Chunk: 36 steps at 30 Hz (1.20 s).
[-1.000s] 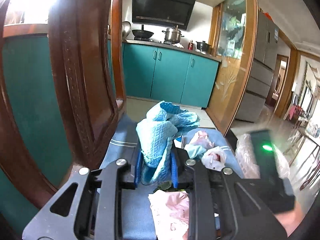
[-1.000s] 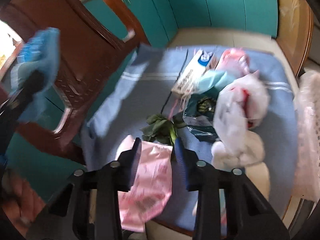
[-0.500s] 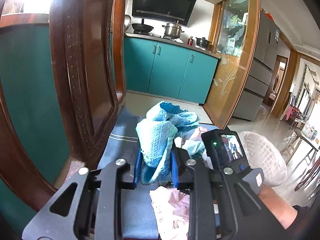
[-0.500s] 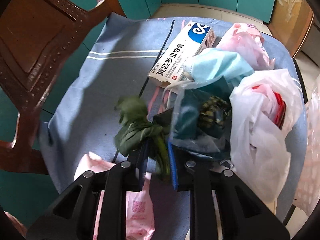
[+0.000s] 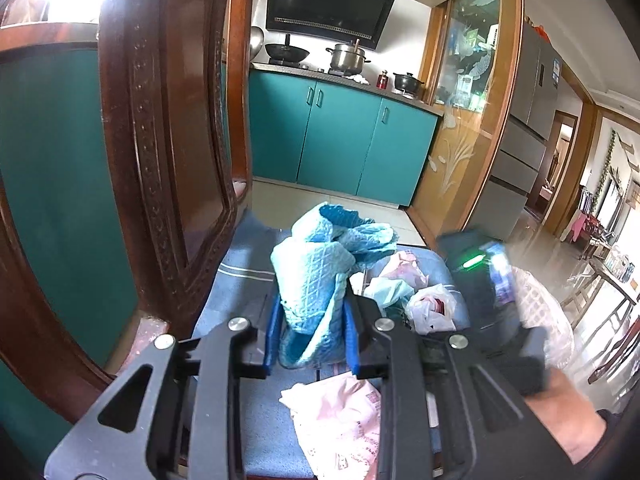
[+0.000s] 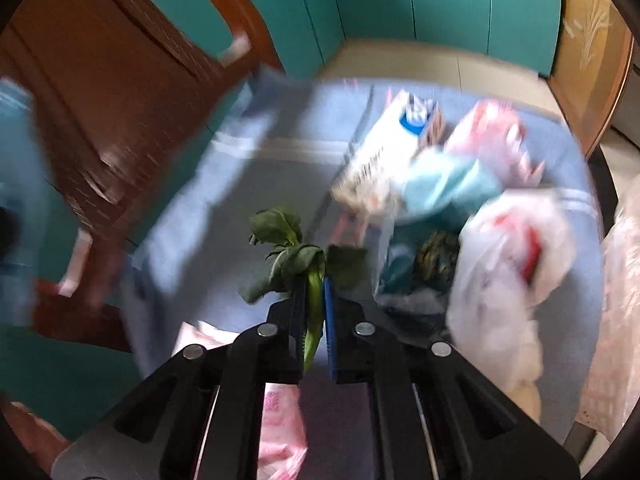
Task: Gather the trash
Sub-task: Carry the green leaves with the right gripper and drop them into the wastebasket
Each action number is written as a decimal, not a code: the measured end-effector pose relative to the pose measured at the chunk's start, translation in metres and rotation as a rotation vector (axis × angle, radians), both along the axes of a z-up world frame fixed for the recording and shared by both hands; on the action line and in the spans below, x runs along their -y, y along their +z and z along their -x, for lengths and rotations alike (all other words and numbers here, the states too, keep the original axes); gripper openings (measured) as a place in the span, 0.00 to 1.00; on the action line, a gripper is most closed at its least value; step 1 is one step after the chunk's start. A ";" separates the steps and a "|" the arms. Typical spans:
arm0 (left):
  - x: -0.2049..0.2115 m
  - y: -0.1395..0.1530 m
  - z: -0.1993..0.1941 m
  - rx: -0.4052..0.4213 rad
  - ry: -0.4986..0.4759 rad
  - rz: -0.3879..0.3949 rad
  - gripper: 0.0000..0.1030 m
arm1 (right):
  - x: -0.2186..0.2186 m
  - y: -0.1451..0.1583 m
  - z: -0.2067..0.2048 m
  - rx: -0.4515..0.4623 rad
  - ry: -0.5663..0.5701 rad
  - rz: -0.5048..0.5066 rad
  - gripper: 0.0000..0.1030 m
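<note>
My left gripper [image 5: 311, 312] is shut on a crumpled blue cloth [image 5: 320, 264] and holds it above a table covered in blue fabric [image 5: 240, 280]. My right gripper [image 6: 314, 296] is shut on the stem of a wilted green leaf [image 6: 288, 252] and holds it above the blue fabric [image 6: 240, 184]. More trash lies on the table: a white and blue carton [image 6: 384, 152], a light blue mask [image 6: 448, 184], a white plastic bag [image 6: 512, 248], a pink wrapper [image 6: 280, 412] and a pink bag [image 6: 492, 132]. The right gripper's body [image 5: 480, 280] shows blurred in the left wrist view.
A brown wooden chair [image 5: 160, 152] stands close at the table's left [image 6: 100, 92]. A white lined basket [image 5: 540, 312] sits past the table's right edge [image 6: 616, 280]. Teal kitchen cabinets [image 5: 340, 140] stand behind.
My right gripper moved down over the green leaf, shut on its stem and lifted it off the fabric. My left gripper has kept hold of the blue cloth and barely moved.
</note>
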<state>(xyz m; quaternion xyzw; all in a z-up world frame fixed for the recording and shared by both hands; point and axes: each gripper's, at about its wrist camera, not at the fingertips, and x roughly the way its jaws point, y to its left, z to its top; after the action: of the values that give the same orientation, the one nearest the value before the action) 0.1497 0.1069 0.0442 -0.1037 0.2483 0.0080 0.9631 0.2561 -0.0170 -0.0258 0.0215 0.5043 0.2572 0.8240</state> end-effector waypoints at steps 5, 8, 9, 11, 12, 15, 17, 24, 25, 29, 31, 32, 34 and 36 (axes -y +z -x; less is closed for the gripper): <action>-0.001 -0.004 -0.001 -0.010 -0.004 0.003 0.26 | 0.028 0.057 0.023 0.218 -0.029 -0.063 0.09; 0.002 -0.006 -0.001 -0.020 -0.025 -0.004 0.26 | 0.051 0.073 0.035 0.275 -0.063 -0.093 0.09; 0.004 -0.006 -0.002 -0.024 -0.032 -0.007 0.26 | 0.063 0.077 0.042 0.287 -0.081 -0.103 0.09; 0.009 -0.007 -0.004 -0.036 -0.054 -0.015 0.26 | 0.078 0.078 0.054 0.303 -0.112 -0.105 0.09; 0.012 -0.008 -0.004 -0.042 -0.066 -0.020 0.26 | 0.088 0.078 0.062 0.311 -0.135 -0.105 0.09; 0.022 -0.011 -0.005 -0.063 -0.098 -0.026 0.26 | 0.107 0.074 0.083 0.321 -0.182 -0.100 0.09; 0.027 -0.013 -0.005 -0.073 -0.113 -0.031 0.26 | 0.115 0.070 0.093 0.327 -0.198 -0.093 0.09; 0.045 -0.019 0.003 -0.092 -0.149 -0.057 0.26 | 0.118 0.064 0.105 0.350 -0.214 -0.068 0.09; 0.047 -0.020 0.005 -0.091 -0.152 -0.061 0.27 | 0.117 0.064 0.105 0.348 -0.210 -0.069 0.09; 0.050 -0.023 0.004 -0.096 -0.155 -0.070 0.28 | 0.117 0.062 0.105 0.340 -0.199 -0.073 0.09; 0.050 -0.025 0.003 -0.102 -0.154 -0.067 0.28 | 0.117 0.062 0.107 0.341 -0.195 -0.073 0.09; 0.050 -0.024 0.002 -0.102 -0.153 -0.067 0.28 | 0.118 0.062 0.108 0.342 -0.196 -0.072 0.09; 0.050 -0.024 0.002 -0.103 -0.155 -0.067 0.28 | 0.118 0.061 0.107 0.337 -0.198 -0.071 0.09; 0.049 -0.023 0.001 -0.104 -0.158 -0.069 0.28 | 0.120 0.061 0.107 0.335 -0.201 -0.072 0.09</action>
<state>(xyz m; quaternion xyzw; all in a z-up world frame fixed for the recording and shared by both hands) 0.1492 0.0575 0.0208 -0.0500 0.3050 -0.0539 0.9495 0.1492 -0.1368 0.0352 0.0582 0.3462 0.1912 0.9166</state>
